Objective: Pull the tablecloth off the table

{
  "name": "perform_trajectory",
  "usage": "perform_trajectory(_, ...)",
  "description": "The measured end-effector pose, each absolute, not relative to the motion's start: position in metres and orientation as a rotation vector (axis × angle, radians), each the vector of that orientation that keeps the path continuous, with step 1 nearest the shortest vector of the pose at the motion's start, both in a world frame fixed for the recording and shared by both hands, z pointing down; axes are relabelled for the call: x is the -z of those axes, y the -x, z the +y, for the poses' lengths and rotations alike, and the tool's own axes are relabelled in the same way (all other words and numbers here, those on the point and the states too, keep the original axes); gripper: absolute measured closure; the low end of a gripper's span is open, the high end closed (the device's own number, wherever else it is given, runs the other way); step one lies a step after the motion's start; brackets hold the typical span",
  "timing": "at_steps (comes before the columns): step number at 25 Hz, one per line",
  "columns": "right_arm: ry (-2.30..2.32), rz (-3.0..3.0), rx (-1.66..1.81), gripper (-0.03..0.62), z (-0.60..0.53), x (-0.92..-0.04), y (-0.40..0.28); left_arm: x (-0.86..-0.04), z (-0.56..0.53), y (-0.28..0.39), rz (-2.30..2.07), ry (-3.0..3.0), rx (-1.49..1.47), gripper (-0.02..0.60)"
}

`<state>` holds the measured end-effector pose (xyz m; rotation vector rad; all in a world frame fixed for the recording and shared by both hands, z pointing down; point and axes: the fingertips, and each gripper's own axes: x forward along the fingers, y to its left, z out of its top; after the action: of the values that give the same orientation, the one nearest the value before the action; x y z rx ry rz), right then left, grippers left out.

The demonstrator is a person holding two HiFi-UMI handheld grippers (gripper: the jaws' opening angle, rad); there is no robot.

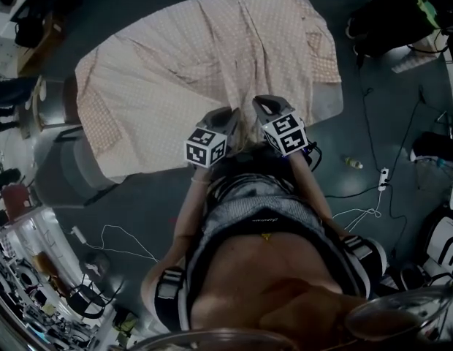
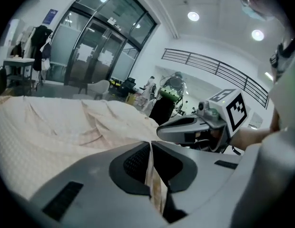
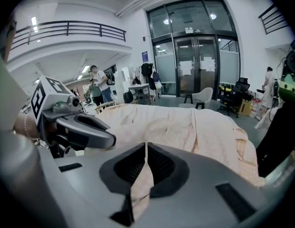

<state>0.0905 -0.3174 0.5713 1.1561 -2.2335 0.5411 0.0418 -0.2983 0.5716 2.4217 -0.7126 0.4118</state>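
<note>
We are standing at the near edge of the wide beige, fine-dotted fabric tablecloth (image 1: 204, 64). It is lying spread and creased over the table, covering the top completely and hanging past its sides. We are holding 2 grey 2-jaw tongs side by side over that near edge, each carrying a cube with black-and-white square markers.

The left gripper (image 1: 231, 115) is pinching the tablecloth. In the left gripper view its jaws are pressing together, and a thin strip of the beige fabric is running down between the dark ribbed pads.

The right gripper (image 1: 264, 103) is gripping the tablecloth just beside it. In the right gripper view its jaws are likewise closing on a fold of the fabric, which is bulging out below the pads. From both pinch points, long wrinkles are fanning across the tablecloth toward its far side.

Both grippers are pointing forward and somewhat downward, over the tablecloth's near hem.

Around the tablecloth the dark grey floor (image 1: 402, 123) is showing. A white plastic power strip (image 1: 383, 175) with cables is lying on it to the right of the tablecloth. Beyond the tablecloth's far end, tall glass doors (image 3: 200, 56) and a white moulded chair (image 3: 202, 97) are standing.
</note>
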Motion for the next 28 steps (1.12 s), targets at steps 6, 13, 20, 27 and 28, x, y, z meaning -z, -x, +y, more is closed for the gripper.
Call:
perform_trajectory(6, -1.170, -2.239, -0.506, 0.526, -0.313, -0.559, -0.100, -0.532, -0.298, -0.046, -0.697, -2.564, -0.387, 0.571)
perform_trajectory(13, -1.183, -2.242, -0.435, 0.526, -0.320, -0.549, -0.114, -0.500, -0.289, -0.057, -0.631, -2.644, -0.362, 0.571)
perform_trajectory(20, -1.095, -2.296, -0.348, 0.523, -0.322, -0.538, -0.108, -0.460, -0.283, -0.063, -0.547, -2.674, -0.225, 0.571)
perform_trajectory(27, -0.920, -2.337, -0.221, 0.334, -0.318, -0.540, -0.095, -0.441, -0.285, -0.074, -0.600, -2.663, -0.165, 0.572)
perform_trajectory(28, -0.885, -2.338, -0.175, 0.311, -0.318, -0.540, -0.092, -0.438, -0.284, -0.073, -0.608, -2.675, -0.173, 0.572)
